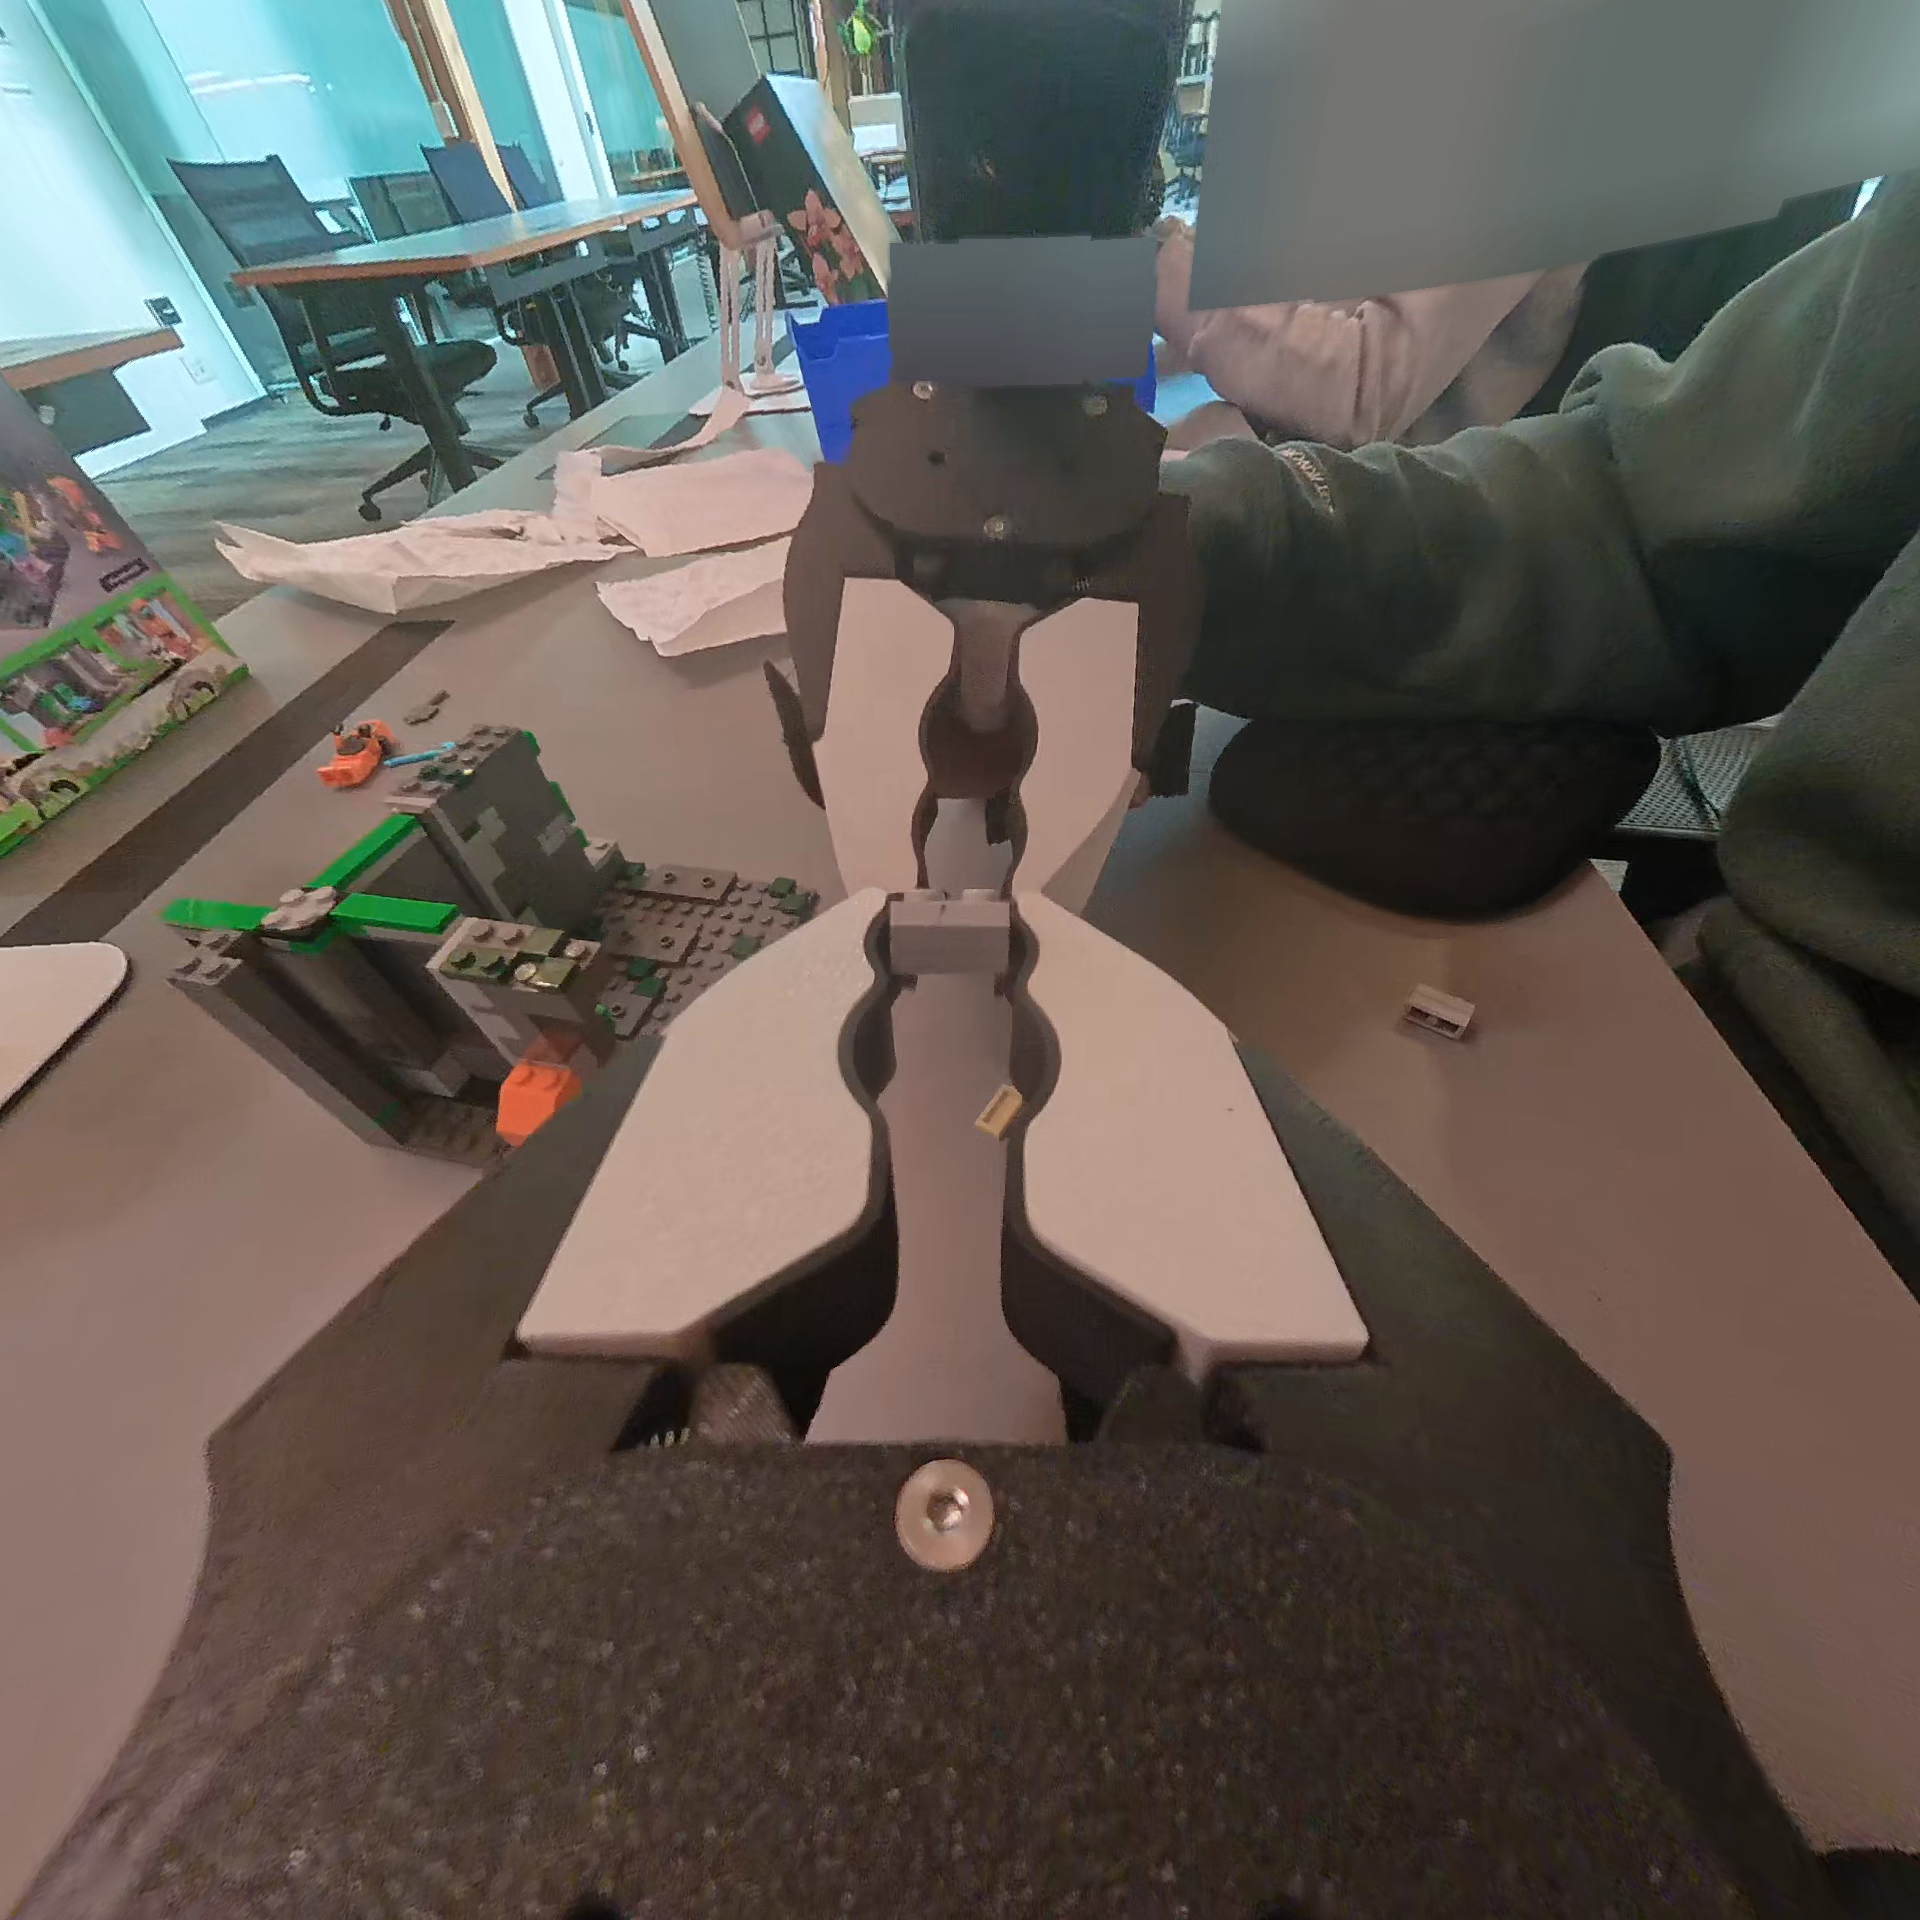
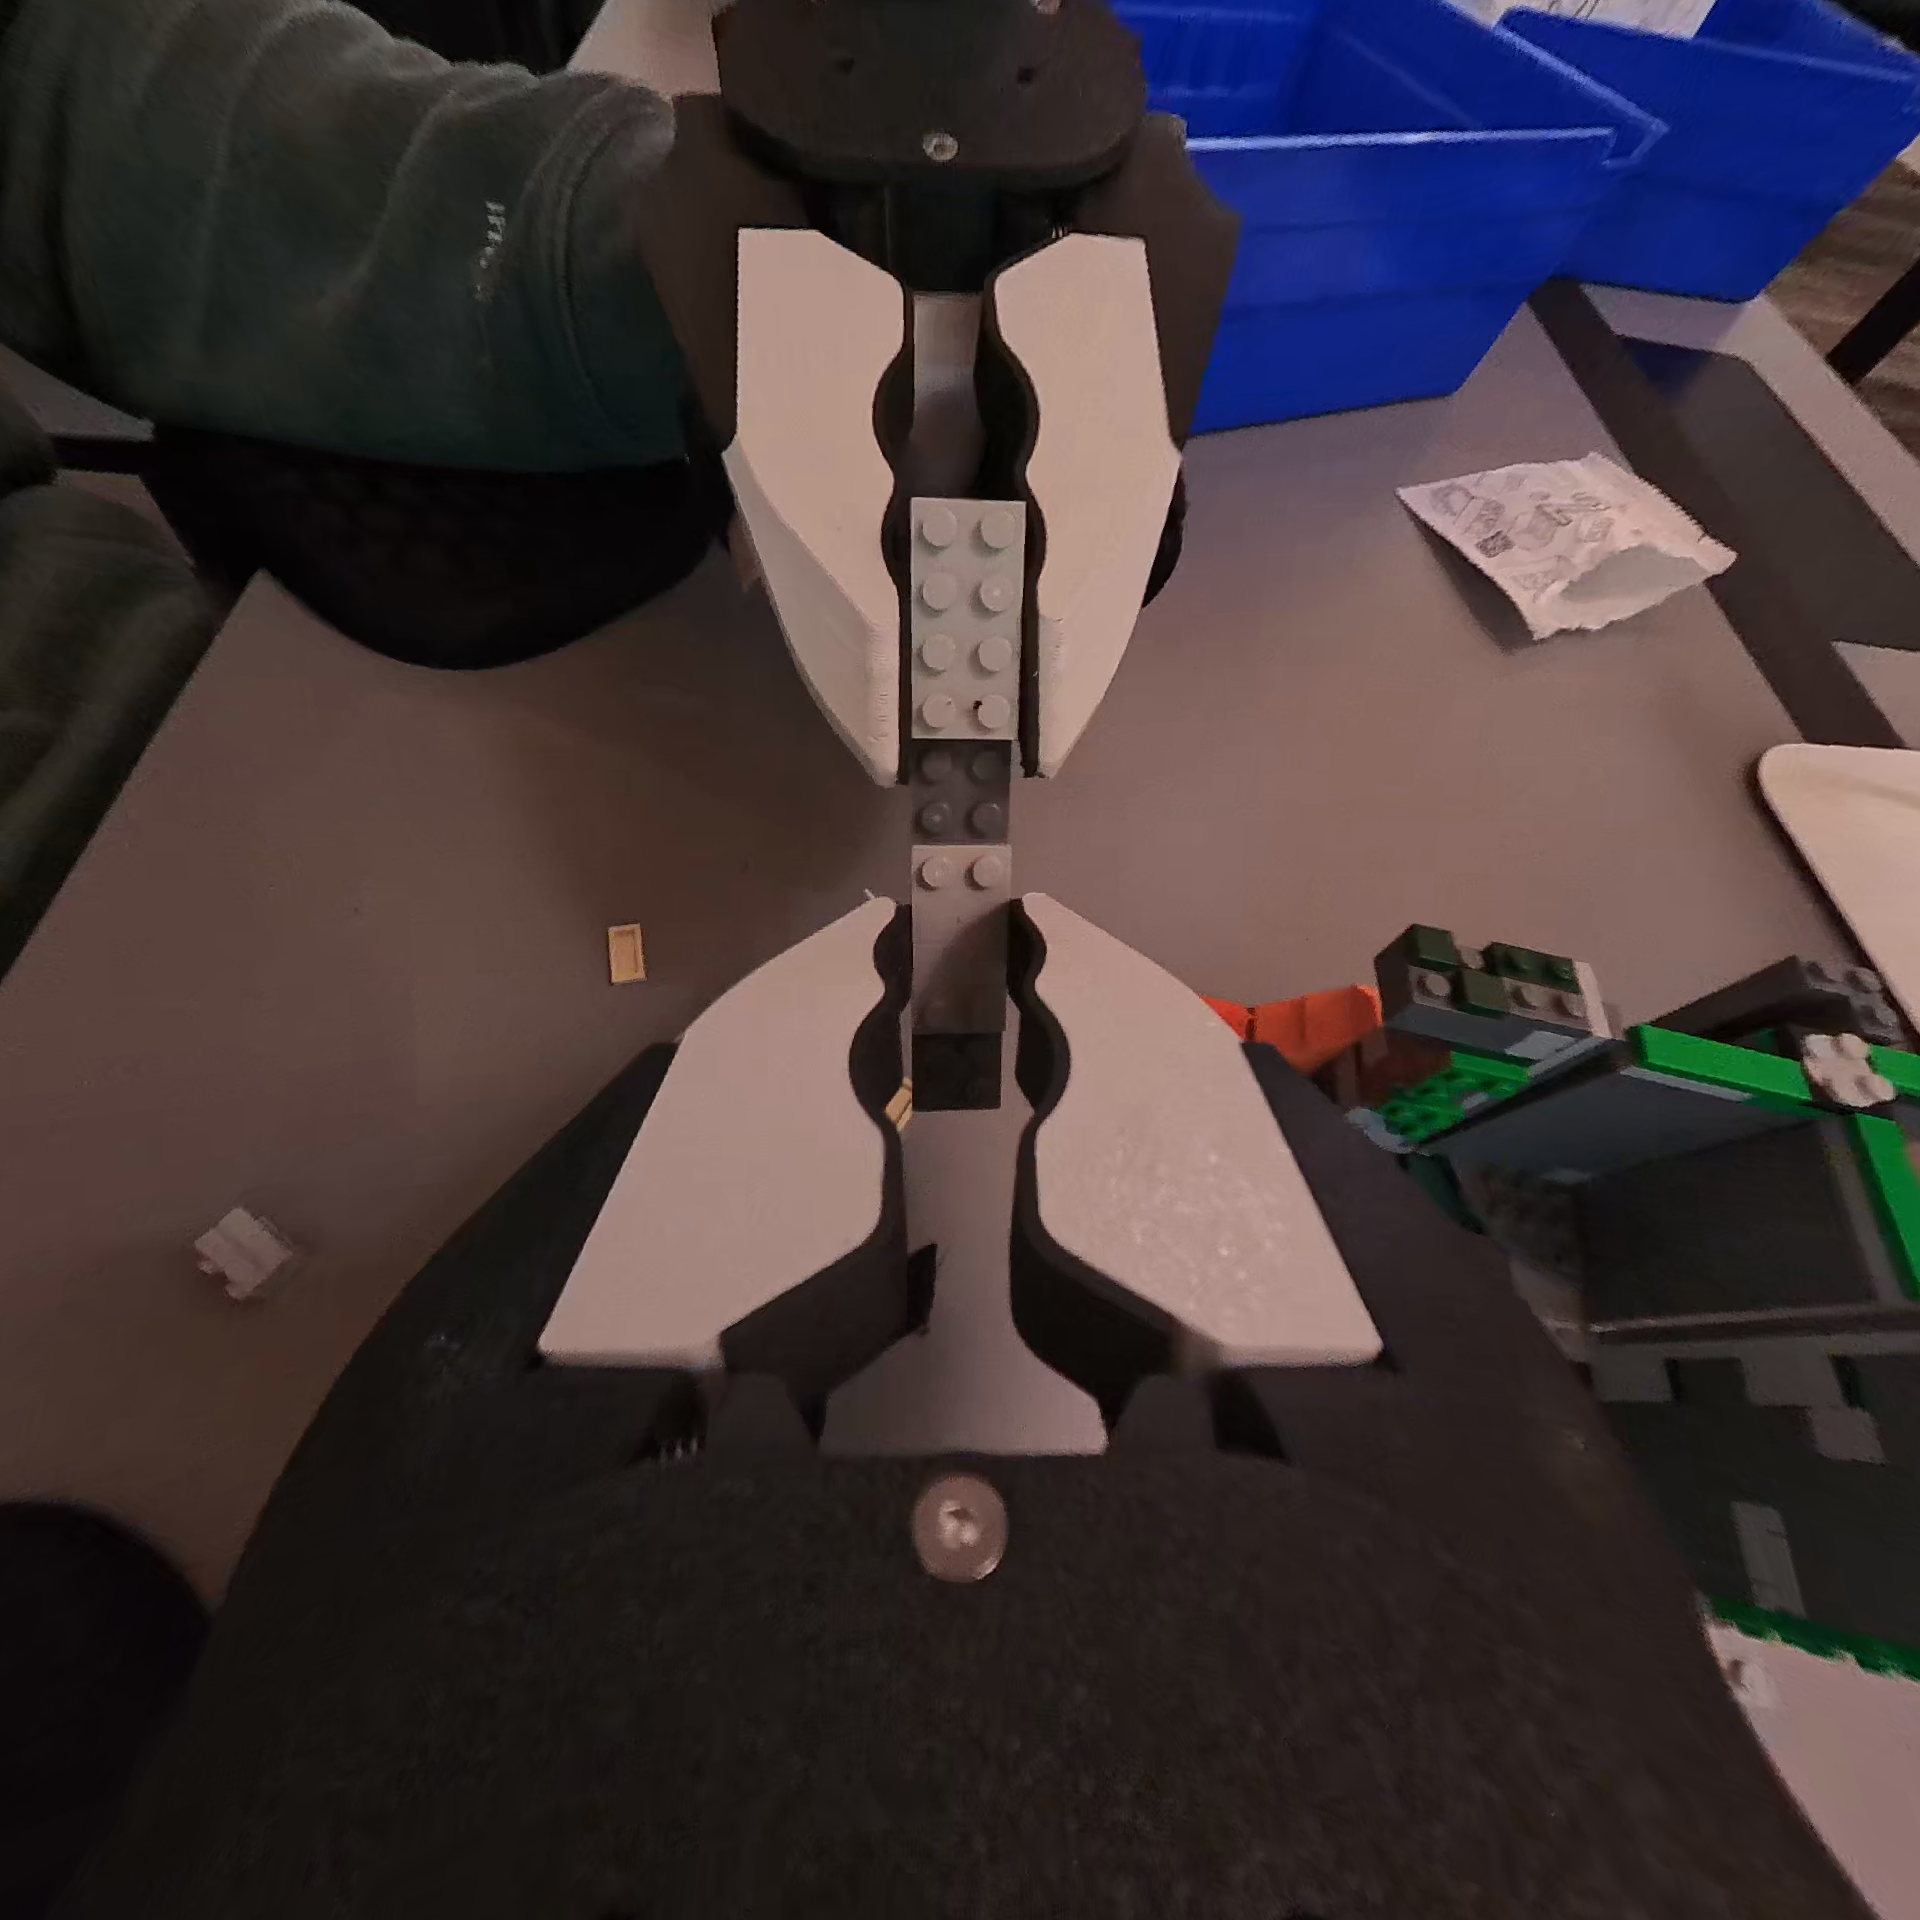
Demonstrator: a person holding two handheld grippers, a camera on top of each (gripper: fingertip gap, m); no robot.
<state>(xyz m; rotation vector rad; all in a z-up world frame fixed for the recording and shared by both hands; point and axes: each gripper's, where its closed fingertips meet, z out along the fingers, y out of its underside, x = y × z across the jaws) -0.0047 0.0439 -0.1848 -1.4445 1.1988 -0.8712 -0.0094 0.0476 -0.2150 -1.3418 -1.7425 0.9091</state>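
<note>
1. Gripping opposite ends of one long strip of stacked toy bricks (image 2: 961, 769), the left gripper (image 2: 961, 743) and the right gripper (image 2: 958, 914) face each other tip to tip above the grey table (image 2: 416, 831).
2. The strip's long axis runs straight from one gripper to the other; its studs face up toward the right wrist camera, light grey at the far end, dark grey in the middle, light grey then black toward the near end.
3. Seen end-on in the left wrist view, the light grey brick end (image 1: 948, 935) sits clamped between the left gripper's pads.
4. Blue bins (image 2: 1403, 208) stand behind; what they hold is mostly hidden.
5. A green-and-grey brick model (image 1: 416, 966) stands beside, with printed toy boxes (image 1: 94, 665) and torn paper bags (image 1: 582, 530) around; no writing given.
6. A small tan tile (image 2: 625, 953) lies loose on the table.
</note>
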